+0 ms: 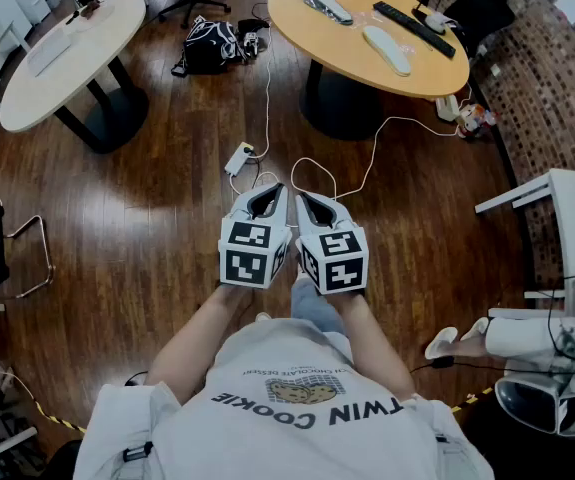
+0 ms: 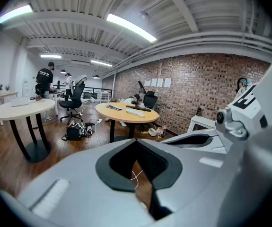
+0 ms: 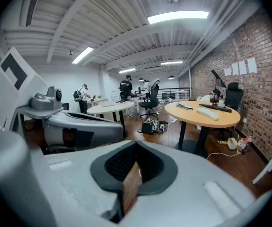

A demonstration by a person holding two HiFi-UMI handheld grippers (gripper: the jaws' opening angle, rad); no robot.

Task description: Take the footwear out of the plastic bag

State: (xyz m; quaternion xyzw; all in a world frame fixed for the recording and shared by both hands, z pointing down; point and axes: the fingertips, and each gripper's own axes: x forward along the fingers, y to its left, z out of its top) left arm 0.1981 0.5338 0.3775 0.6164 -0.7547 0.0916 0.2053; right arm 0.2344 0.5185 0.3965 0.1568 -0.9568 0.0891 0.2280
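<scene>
Right now both claws are pressed together on nothing: your left gripper (image 1: 270, 196) and right gripper (image 1: 311, 204) hang well short of the round orange-topped table (image 1: 339, 44). What looks like the clear-bagged footwear (image 1: 327, 6) lies on that table. Step closer and spread the claws before you reach.

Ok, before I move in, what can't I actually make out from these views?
1) Plastic bag with footwear: none recognisable in any view.
2) Pale long item on the orange table: too small in every view to identify.
3) Floor beneath the left tool and right tool: hidden by them, head view.
4) White stand: cut off by the head view's right edge.
</scene>
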